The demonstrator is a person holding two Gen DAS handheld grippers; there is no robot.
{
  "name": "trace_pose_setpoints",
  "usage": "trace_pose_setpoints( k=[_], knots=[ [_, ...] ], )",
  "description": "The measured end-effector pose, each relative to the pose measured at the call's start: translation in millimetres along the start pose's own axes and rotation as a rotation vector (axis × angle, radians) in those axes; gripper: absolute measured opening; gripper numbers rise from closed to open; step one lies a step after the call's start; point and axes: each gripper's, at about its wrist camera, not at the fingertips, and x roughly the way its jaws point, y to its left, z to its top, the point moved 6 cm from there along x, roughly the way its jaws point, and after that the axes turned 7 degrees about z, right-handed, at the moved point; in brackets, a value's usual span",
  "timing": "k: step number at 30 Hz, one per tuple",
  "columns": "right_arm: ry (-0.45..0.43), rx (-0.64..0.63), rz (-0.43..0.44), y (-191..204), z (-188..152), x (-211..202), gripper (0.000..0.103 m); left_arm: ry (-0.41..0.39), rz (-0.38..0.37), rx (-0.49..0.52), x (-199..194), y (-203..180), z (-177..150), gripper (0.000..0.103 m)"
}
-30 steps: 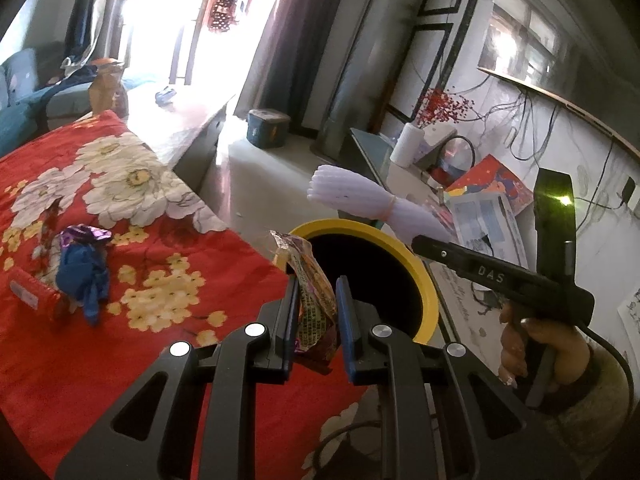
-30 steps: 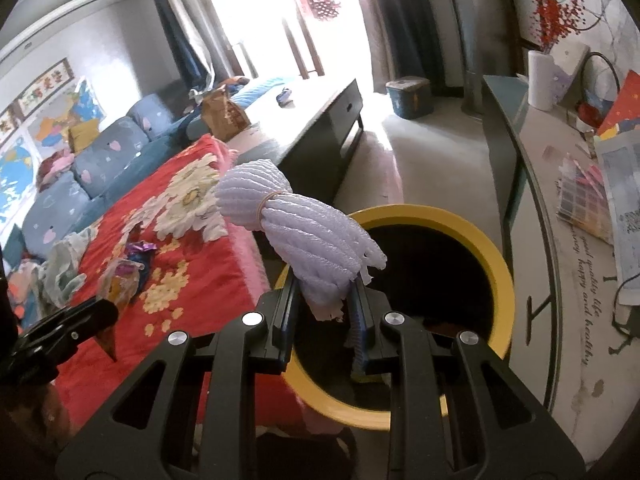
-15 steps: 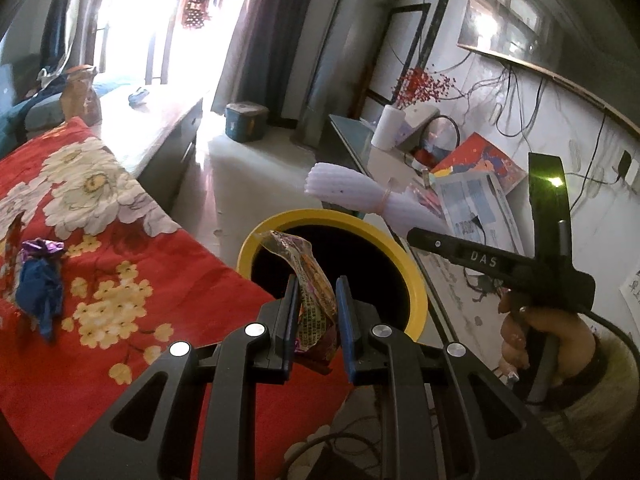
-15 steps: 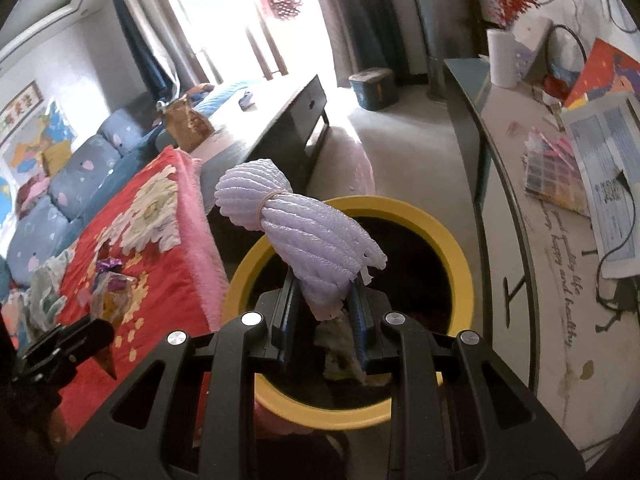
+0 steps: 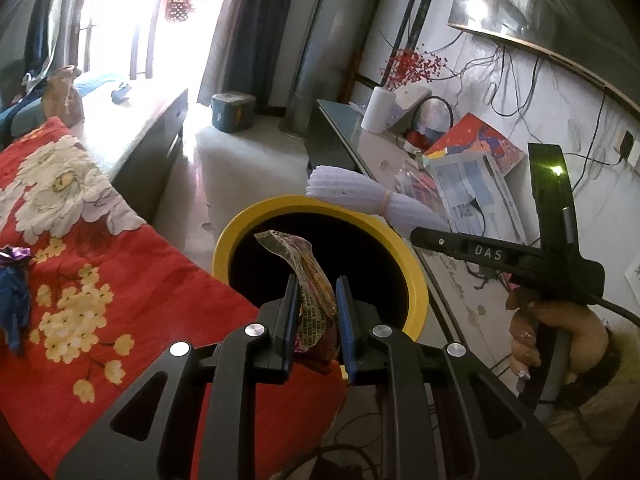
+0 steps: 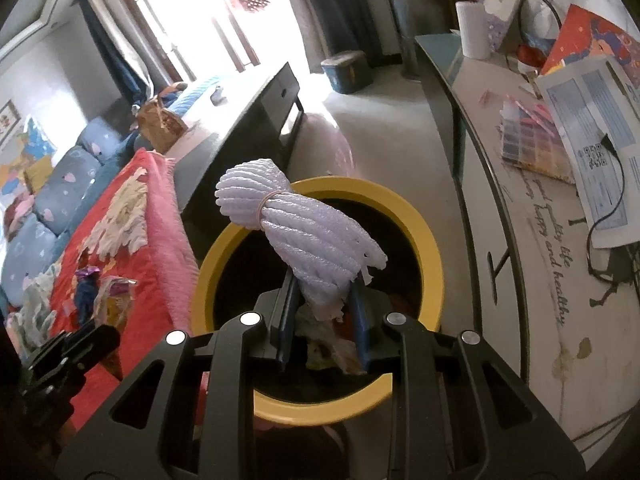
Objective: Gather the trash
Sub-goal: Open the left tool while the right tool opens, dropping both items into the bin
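Hard to make out inside the dark yellow-rimmed bin (image 6: pixel 434 276) — only crumpled scraps. Left hand-held gripper (image 5: pixel 316 312) clamped on a snack wrapper (image 5: pixel 310 280) over the bin; right hand-held gripper (image 6: pixel 322 312) opening, foam net (image 6: pixel 312 240) between its fingers above the bin. Red floral bedspread (image 5: pixel 100 280) left, cluttered desk (image 6: pixel 532 216) right.

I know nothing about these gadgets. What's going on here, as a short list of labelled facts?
Setting: living room, red floral cloth beside a yellow-rimmed bin
Left gripper: shut on a crumpled snack wrapper, at the bin's mouth
Right gripper: jaws opening, white foam netting between them, above the bin
Inside bin: some trash, hard to make out
Left on cloth: blue and purple wrapper
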Motion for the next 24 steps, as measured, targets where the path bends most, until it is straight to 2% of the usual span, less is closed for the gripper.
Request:
trace_pose_setpoints(
  k=[2, 4, 5, 6, 8, 10, 12, 21, 24],
  knots=[
    [0.002, 0.01, -0.003, -1.5, -1.0, 0.9, 0.025, 0.007, -0.008, 0.001, 7.6, -1.5, -0.1, 0.018],
    [0.006, 0.018, -0.011, -3.7, -1.4, 2.0, 0.035, 0.019, -0.019, 0.005, 15.4, -3.3, 0.8, 0.02],
    [0.001, 0.027, -0.017, -5.4, -1.6, 1.5, 0.042, 0.026, -0.023, 0.007, 18.8, -3.4, 1.9, 0.031],
    [-0.004, 0.032, -0.02, -6.1, -1.5, 0.7, 0.047, 0.03, -0.013, 0.006, 22.2, -2.8, 3.2, 0.054],
    [-0.011, 0.034, -0.02, -6.0, -1.0, -0.8, 0.048, 0.021, 0.01, -0.012, 23.6, 2.8, 5.9, 0.074],
    [-0.027, 0.025, -0.025, -3.9, 0.5, -2.8, 0.054, 0.021, 0.004, -0.038, 21.9, 8.1, 7.2, 0.078],
    [-0.039, 0.013, -0.027, 0.0, 1.4, -4.1, 0.056, 0.007, 0.019, -0.059, 17.1, 16.4, 7.7, 0.089],
    [-0.099, -0.122, 0.031, 47.1, 3.3, -12.9, 0.058, -0.055, 0.071, -0.132, -12.9, 45.0, 11.1, 0.092],
    [-0.112, -0.171, 0.042, 64.4, 2.0, -15.8, 0.064, -0.076, 0.087, -0.145, -23.0, 52.7, 12.8, 0.092]
  ],
)
